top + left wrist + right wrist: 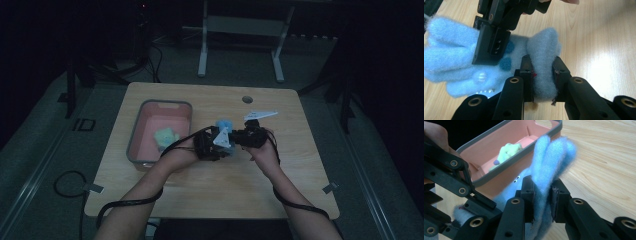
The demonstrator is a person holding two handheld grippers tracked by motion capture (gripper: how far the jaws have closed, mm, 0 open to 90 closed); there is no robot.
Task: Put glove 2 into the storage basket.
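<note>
Light wooden table [210,190] amid dark room, grey floor [45,145].

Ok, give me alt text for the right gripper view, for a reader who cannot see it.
Two black jaws of the right gripper are closed on the long ears of a light blue felt toy above a wooden table. The left gripper clamps the toy's other end at lower left. Behind stands a pink bin with a grey rim, holding a pale green felt toy.

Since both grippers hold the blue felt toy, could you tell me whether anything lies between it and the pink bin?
Nothing visible does: the blue felt toy is beside the pink bin, with bare table between.
</note>
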